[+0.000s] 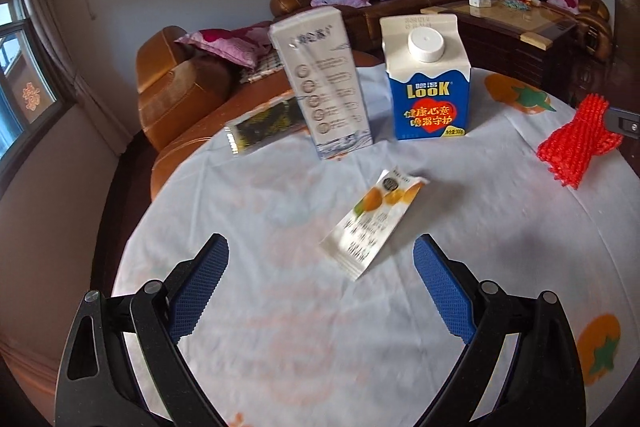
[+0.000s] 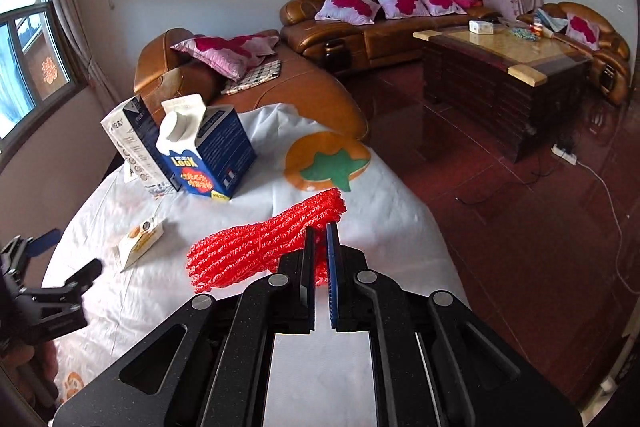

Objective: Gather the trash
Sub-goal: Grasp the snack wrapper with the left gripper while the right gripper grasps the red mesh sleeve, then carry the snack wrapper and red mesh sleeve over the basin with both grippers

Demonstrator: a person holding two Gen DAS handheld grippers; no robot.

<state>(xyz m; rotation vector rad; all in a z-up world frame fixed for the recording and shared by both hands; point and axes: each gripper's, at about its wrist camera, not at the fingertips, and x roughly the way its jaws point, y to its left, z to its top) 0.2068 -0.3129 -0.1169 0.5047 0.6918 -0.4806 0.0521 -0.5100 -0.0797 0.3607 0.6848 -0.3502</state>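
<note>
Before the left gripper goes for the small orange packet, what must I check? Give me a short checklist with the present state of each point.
1. Left gripper open wide: ok.
2. Small orange packet between its fingers: not ok, lies just ahead of them.
3. Packet free of the tall white box and blue Look carton: ok.
4. Right gripper shut on the red foam net: ok.
5. Trash bin located: cannot tell, none in view.

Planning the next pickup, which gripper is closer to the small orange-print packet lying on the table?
Left. The left gripper is open right beside the orange-print packet; the right gripper is farther off, shut on the red foam net.
</note>
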